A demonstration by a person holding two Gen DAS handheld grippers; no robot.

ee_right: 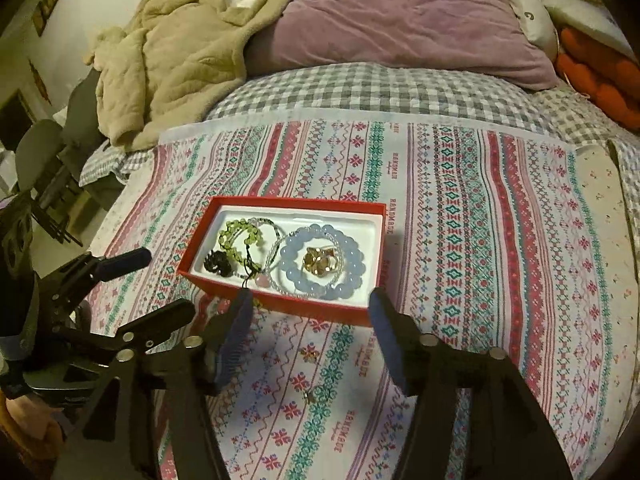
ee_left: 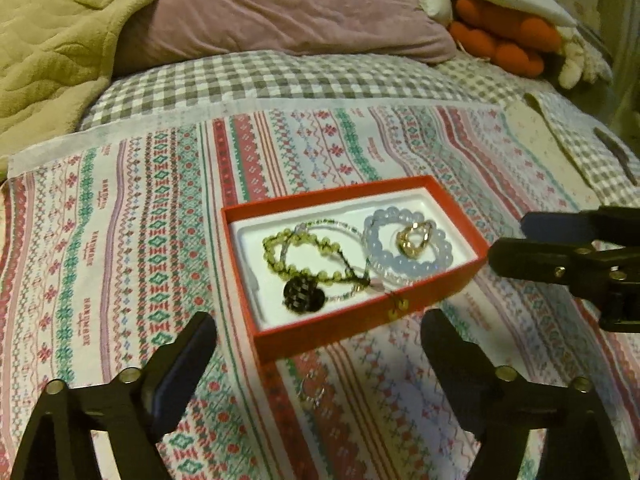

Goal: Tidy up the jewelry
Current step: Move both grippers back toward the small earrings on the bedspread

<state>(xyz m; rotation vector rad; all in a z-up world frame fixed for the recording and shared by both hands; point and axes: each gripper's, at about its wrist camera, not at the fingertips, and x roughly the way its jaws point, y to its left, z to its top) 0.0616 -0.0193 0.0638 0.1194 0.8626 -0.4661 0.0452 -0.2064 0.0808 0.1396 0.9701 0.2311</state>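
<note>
A red box [ee_left: 440, 294] with a white liner sits on the patterned cloth; it also shows in the right wrist view [ee_right: 280, 308]. In it lie a green bead bracelet [ee_left: 280, 242] with a dark pendant [ee_left: 300, 296], a pale blue bead bracelet [ee_left: 380, 256] and a gold ring [ee_left: 414, 240]. Two small earrings lie on the cloth in front of the box [ee_right: 310, 354] [ee_right: 308, 396]. My left gripper [ee_left: 320, 344] is open and empty just before the box. My right gripper [ee_right: 310, 304] is open and empty at the box's near wall.
The patterned cloth [ee_right: 480, 240] covers a checked bedspread [ee_right: 360, 88]. A purple pillow [ee_right: 400, 12], a beige blanket [ee_right: 168, 60] and orange plush [ee_left: 500, 40] lie at the back. A pale floral card [ee_right: 600, 208] lies at the right. The bed edge drops off at the left.
</note>
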